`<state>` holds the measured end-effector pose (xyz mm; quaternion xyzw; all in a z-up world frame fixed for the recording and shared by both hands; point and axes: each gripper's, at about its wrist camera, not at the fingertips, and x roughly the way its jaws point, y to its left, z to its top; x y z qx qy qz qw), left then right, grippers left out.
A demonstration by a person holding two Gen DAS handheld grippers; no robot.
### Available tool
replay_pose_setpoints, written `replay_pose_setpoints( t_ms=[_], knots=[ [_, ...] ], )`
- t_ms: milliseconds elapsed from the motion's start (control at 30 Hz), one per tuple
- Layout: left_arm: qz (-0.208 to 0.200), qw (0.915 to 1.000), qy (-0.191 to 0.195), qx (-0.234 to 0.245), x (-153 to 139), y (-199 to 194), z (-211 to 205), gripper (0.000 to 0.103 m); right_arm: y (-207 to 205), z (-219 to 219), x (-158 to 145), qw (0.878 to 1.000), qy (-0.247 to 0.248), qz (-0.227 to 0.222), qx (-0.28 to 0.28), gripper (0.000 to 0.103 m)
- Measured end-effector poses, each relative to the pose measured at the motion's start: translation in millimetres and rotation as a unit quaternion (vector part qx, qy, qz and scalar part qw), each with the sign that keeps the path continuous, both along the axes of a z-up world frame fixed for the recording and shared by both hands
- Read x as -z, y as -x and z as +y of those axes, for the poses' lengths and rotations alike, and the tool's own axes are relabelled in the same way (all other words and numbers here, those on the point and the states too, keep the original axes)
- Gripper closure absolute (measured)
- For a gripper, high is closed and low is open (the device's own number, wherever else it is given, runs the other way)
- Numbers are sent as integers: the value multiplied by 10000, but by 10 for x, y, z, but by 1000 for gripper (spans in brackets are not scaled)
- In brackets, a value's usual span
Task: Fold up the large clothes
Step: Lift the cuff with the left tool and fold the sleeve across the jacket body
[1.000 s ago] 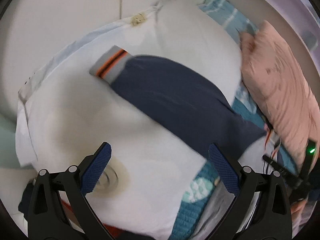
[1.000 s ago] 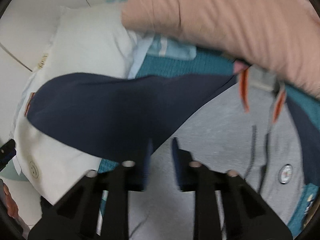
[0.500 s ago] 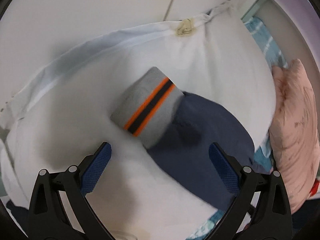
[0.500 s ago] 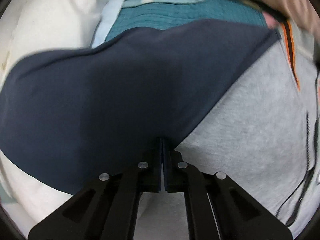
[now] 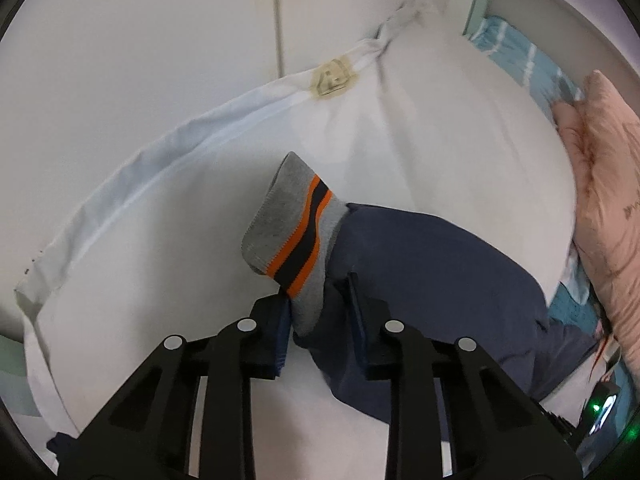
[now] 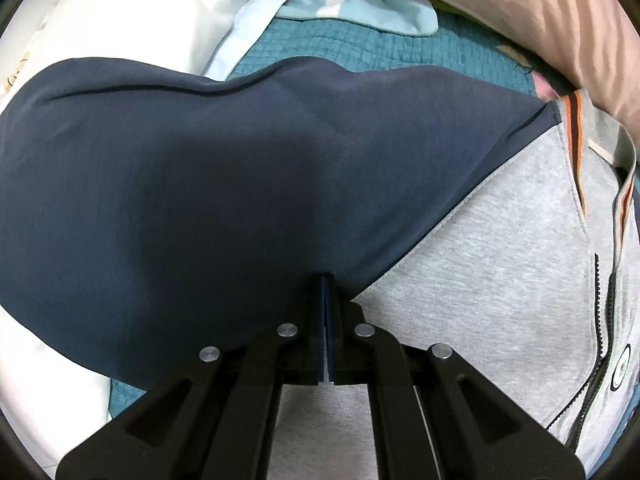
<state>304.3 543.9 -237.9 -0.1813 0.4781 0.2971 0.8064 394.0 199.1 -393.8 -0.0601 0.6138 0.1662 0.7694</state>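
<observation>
- The jacket (image 6: 500, 280) lies on a teal quilt (image 6: 360, 48); its navy sleeve (image 6: 180, 200) stretches up over a white pillow (image 5: 460, 120).
- The left gripper (image 5: 318, 312) sits at the sleeve's end, its two blue-padded jaws drawn in on either side of the grey cuff (image 5: 288, 236) and the navy cloth next to it; the cuff rises bent between them, lifted off the pillow.
- The right gripper (image 6: 327, 308) has its jaws pressed together on the sleeve's lower edge, right at the seam where navy meets grey body.
- Beyond the cuff the pillow's hem runs close to a white wall (image 5: 160, 40); a pink pillow (image 5: 608, 200) crowds the sleeve's far side.
- The sleeve is smooth navy; the cuff is grey rib with orange and navy stripes; the body is heather grey with a black zipper (image 6: 604, 320) and a round badge (image 6: 619, 368).
</observation>
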Motion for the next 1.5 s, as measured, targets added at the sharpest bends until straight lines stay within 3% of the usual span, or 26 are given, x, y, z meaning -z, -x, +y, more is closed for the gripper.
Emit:
replay_pose_setpoints(
  t_ms=[233,333,533,633,700,767,900,1133,1267,1500],
  knots=[
    [-245,9995,22,200,-226,101,-209,81,26,-48,-33,9995,-249,165,43,102],
    [-313,9988,-73,363,-353,142,-383,82,3,-203,-200,9978,-584,287,110,102],
    [-566,9958,-25,723,-635,100,-837,83,33,-498,-712,9958,-893,-194,13,102],
    [-675,9929,-130,970,-803,46,-1186,83,95,-517,-924,9945,-954,-441,-51,102],
    [-751,9907,-395,1067,-908,36,-1481,83,158,-626,-1123,9922,-1187,-368,22,102],
    [-804,9881,-386,1255,-955,3,-1776,83,251,-843,-1243,9908,-1289,-379,166,102],
    [-843,9797,-443,1766,-1008,-104,-2536,83,498,-1446,-1519,9889,-1288,-655,346,102],
    [-847,9609,-224,2626,-974,-219,-3750,83,818,-2578,-1881,9820,-1282,-888,1065,100],
    [-875,9458,-200,3120,-950,-257,-4505,88,897,-3106,-1978,9777,-1223,-1000,1387,100],
    [-797,9264,-174,3676,-805,-386,-5439,89,1068,-3937,-2015,9683,-1166,-1108,1913,100]
  ],
)
